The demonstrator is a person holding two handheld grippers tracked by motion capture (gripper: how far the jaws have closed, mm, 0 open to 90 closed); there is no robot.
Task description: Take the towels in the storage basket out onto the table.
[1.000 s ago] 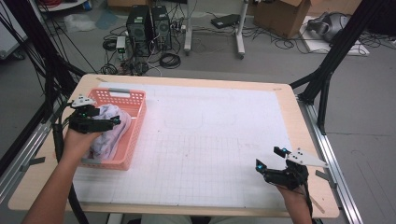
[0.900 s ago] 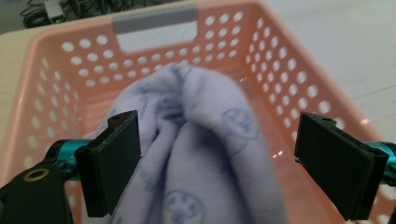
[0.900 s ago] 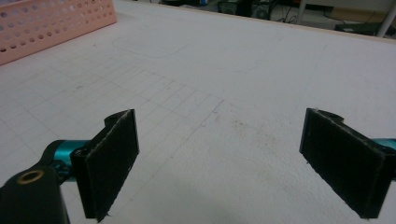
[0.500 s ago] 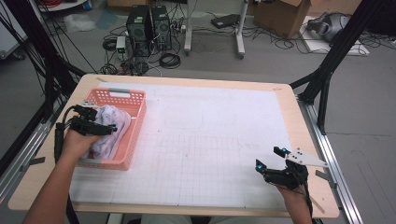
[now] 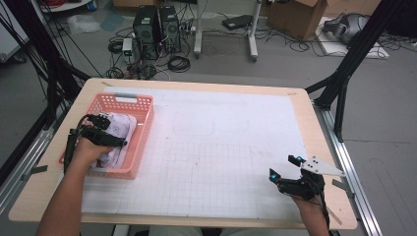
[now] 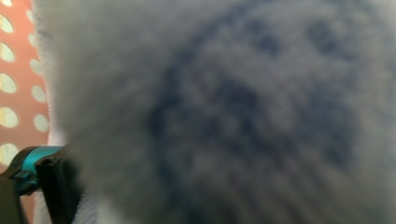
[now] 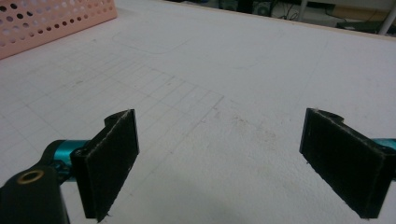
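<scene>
Pale patterned cloth [image 5: 118,135]: bundled in the pink basket [image 5: 140,132], left of the high view, directly under the left tool [image 5: 105,132], pressed against its camera; whether that tool pinches it cannot be told. Right tool [image 5: 285,169]: lower right, above the white-papered counter [image 5: 226,142], jaws spread wide, holding nothing, well apart from the cloth.

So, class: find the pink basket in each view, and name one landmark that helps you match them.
High view: basket at the table's left, towel inside.
Left gripper view: a perforated strip of it at the left edge.
Right gripper view: its wall at top left.
Shared landmark: the wall's holes.
</scene>
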